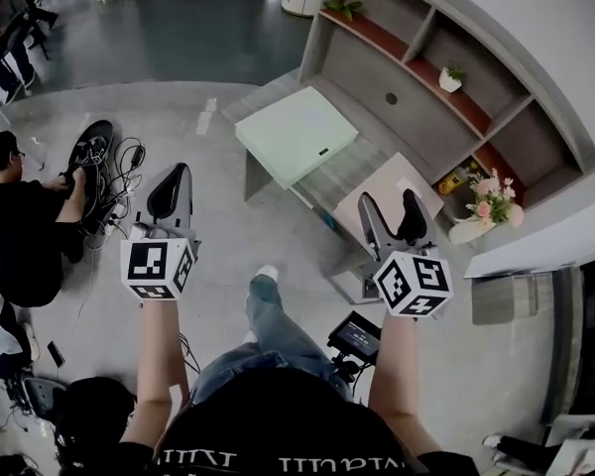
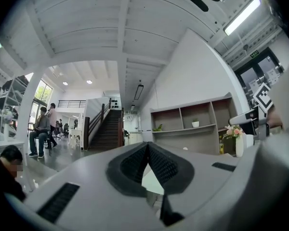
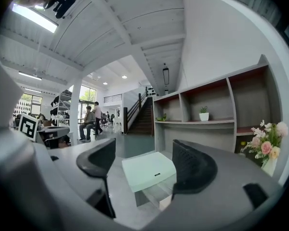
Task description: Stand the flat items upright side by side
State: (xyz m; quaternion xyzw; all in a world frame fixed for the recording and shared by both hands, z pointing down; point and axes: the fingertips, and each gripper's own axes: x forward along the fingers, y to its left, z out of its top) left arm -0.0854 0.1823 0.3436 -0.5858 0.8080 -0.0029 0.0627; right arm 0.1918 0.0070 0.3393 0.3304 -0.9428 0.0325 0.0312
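Head view: a pale green flat rectangular box (image 1: 296, 134) lies on a low grey bench (image 1: 362, 167), upper centre. At lower left, the left gripper (image 1: 171, 188) has its jaws pressed together, empty. The right gripper (image 1: 391, 214) is spread wide, holding nothing.

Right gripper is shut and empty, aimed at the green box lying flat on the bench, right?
No: the right gripper is open, with its jaws apart, as the right gripper view shows. It is empty and aimed at the green box lying flat on the bench.
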